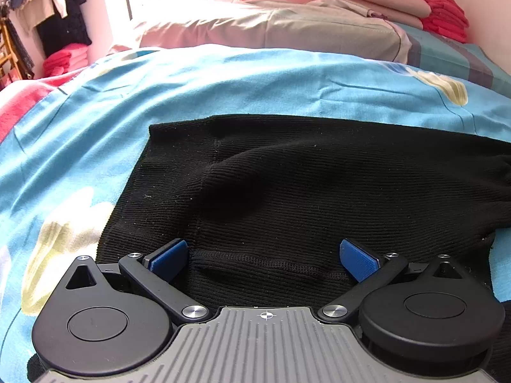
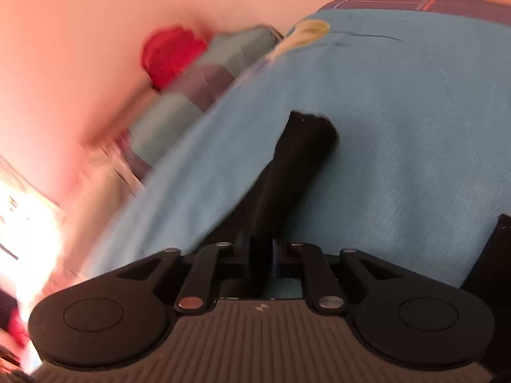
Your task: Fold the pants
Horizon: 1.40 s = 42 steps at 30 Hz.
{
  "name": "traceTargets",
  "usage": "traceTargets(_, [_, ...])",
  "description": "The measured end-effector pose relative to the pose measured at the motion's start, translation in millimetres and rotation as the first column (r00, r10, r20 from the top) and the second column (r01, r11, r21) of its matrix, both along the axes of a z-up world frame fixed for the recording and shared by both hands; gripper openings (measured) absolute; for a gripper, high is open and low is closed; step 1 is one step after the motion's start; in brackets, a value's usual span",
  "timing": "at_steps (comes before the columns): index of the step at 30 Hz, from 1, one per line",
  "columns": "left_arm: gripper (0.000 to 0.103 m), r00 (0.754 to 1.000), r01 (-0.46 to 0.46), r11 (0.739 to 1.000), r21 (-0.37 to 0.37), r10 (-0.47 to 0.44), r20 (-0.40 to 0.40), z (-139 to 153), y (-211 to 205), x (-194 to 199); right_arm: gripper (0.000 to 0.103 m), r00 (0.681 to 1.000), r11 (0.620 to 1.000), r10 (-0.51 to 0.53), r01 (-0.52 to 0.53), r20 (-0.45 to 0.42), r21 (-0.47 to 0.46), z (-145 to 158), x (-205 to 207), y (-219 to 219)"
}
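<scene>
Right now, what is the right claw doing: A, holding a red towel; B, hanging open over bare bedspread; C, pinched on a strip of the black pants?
C: the right claw has its fingers closed on a narrow strip of the black pants above the blue bedspread.

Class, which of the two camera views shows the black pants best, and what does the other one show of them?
The left wrist view: the black pants lie broadly spread on the blue bedspread, sharp and ribbed. The right wrist view is blurred, showing only one narrow black strip between its gripper's fingers.
</scene>
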<state>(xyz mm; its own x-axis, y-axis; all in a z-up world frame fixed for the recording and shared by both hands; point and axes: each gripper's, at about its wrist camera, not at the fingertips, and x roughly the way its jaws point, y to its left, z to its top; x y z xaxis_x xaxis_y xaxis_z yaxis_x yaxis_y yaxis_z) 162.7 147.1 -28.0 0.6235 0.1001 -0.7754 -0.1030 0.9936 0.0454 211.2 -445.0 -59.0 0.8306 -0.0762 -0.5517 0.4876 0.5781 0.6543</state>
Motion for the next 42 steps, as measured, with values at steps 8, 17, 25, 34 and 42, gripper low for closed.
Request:
traceTargets(8, [0.103, 1.000, -0.002, 1.000, 0.008, 0.002, 0.001, 0, -2, 0, 0.072, 1.000, 0.990, 0.006, -0.006, -0.002, -0.140, 2, -1, -43])
traceTargets(17, [0.103, 1.000, -0.008, 1.000, 0.014, 0.008, 0.003, -1, -3, 0, 0.023, 0.969, 0.926, 0.237, -0.246, -0.069, -0.287, -1, 27, -21])
traceTargets(25, [0.103, 1.000, -0.008, 1.000, 0.014, 0.008, 0.004, -1, -3, 0, 0.027, 0.961, 0.945, 0.275, -0.271, -0.006, -0.180, 58, 28, -17])
traceTargets(34, [0.103, 1.000, -0.008, 1.000, 0.014, 0.008, 0.006, -1, -3, 0, 0.060, 0.974, 0.985, 0.173, -0.174, -0.148, 0.006, 31, -5, -21])
traceTargets(42, [0.103, 1.000, -0.008, 1.000, 0.014, 0.008, 0.006, -1, -3, 0, 0.033, 0.980, 0.965, 0.180, -0.157, -0.091, 0.211, -10, -21, -7])
